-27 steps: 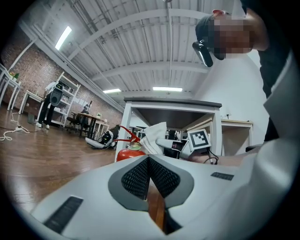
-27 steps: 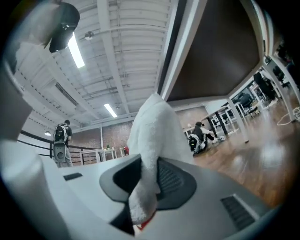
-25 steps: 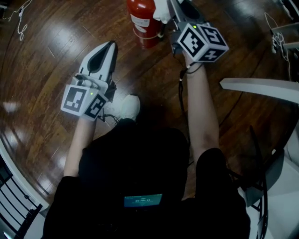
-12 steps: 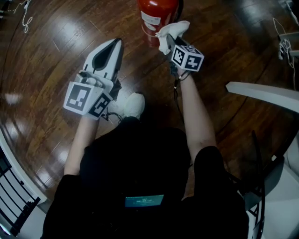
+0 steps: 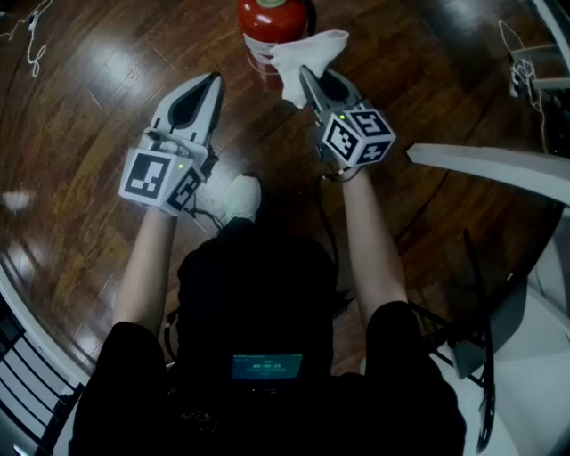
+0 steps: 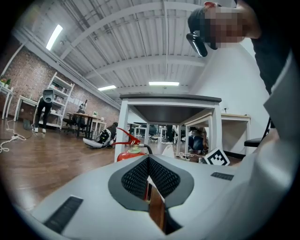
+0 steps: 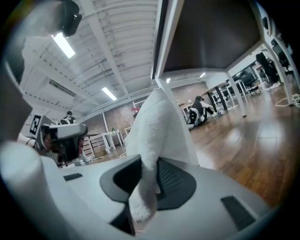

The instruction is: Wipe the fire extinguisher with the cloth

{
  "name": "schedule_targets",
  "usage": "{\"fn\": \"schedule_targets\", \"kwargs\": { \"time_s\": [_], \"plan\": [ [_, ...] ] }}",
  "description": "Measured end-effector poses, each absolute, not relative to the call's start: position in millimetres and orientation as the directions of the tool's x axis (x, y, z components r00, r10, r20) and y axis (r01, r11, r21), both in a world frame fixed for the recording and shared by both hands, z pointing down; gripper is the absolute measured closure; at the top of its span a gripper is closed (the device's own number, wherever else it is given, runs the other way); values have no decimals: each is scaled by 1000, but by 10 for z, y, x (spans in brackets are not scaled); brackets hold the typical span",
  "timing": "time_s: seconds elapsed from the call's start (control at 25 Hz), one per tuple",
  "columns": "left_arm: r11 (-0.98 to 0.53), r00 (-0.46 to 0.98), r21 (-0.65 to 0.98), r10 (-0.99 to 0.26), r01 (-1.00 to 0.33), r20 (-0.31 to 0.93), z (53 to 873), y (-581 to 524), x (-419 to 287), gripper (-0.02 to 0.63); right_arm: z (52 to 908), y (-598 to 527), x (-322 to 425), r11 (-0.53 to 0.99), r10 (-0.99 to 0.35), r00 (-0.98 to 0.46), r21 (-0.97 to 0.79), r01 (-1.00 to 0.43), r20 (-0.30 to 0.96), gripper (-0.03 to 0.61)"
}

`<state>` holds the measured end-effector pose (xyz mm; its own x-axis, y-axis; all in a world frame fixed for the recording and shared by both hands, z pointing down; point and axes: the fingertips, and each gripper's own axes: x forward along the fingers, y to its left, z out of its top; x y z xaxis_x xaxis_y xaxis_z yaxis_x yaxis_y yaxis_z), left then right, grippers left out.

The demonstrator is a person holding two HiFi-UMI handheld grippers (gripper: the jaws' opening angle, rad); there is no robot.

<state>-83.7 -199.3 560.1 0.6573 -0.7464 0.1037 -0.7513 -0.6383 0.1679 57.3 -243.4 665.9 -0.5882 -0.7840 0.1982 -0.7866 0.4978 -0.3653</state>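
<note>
While the right gripper (image 5: 307, 78) clamps the cloth (image 5: 307, 49) beside, perhaps touching, the fire extinguisher (image 5: 265, 22) on the floor (image 5: 89, 107), wiping looks mostly undone, and the left gripper (image 5: 212, 82) has its jaws together, empty.

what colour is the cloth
White. The cloth shows best in the head view, pinched in the right hand-held gripper.

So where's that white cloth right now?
Top centre of the head view, the cloth is pinched by the right gripper, just right of the red fire extinguisher.
</note>
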Motion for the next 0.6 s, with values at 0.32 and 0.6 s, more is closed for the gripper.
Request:
{"fn": "schedule_targets", "kwargs": {
  "time_s": [0.32, 0.6],
  "plan": [
    [-646, 686, 234, -700, -727, 197, 4002, -1470, -1063, 615, 4543, -1407, 832, 448, -817, -549, -407, -796, 175, 482],
    [-635, 697, 298, -686, -713, 206, 1760, -524, -1230, 615, 2293, -224, 800, 389, -826, -519, -444, -807, 220, 482]
  ]
}}
